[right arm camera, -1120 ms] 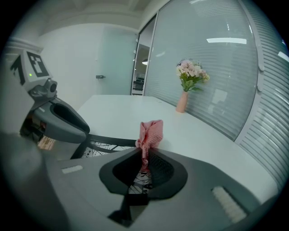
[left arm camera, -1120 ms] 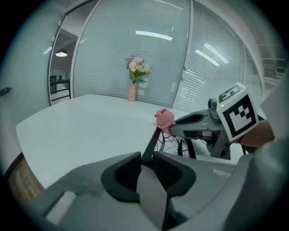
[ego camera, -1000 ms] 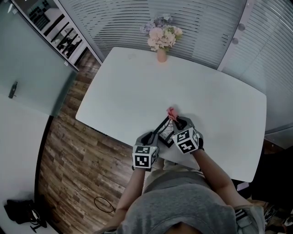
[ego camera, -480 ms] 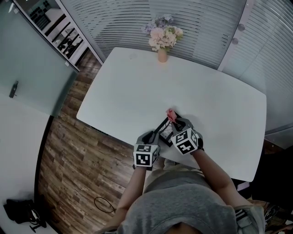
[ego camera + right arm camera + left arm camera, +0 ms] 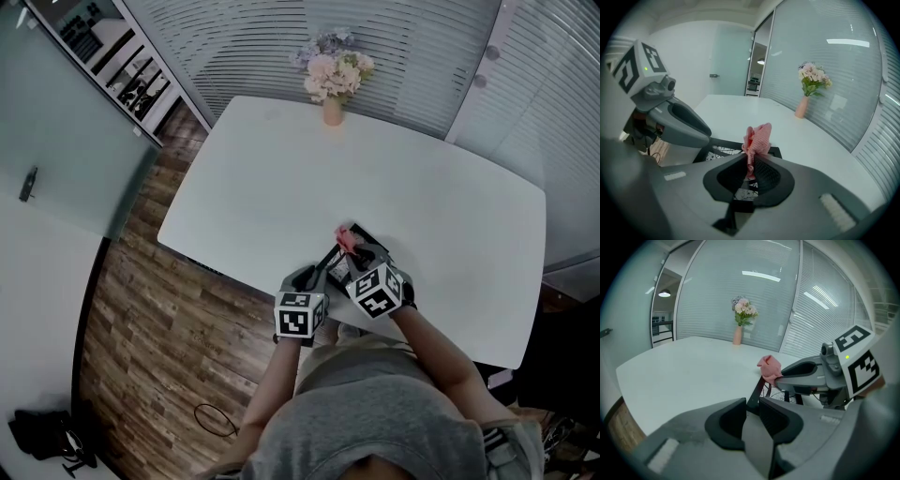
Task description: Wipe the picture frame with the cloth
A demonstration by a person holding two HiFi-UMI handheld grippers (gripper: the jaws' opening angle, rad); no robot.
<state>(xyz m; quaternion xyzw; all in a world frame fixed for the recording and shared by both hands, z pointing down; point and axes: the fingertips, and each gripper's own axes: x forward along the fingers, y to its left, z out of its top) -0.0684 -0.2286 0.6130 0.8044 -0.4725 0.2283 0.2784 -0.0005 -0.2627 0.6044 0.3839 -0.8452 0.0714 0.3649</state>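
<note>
The right gripper (image 5: pixel 752 165) was clamped on a crumpled pink mesh cloth (image 5: pixel 758 137), which was poised over the black-rimmed rectangular picture frame (image 5: pixel 723 149) near the white table's (image 5: pixel 281 178) near edge. The left gripper (image 5: pixel 753 405) had its jaws closed on the frame's black rim, propping it. To wipe well, the cloth probably needed pressing flat and drawing across the face in even strokes, with the left grip holding firm.
</note>
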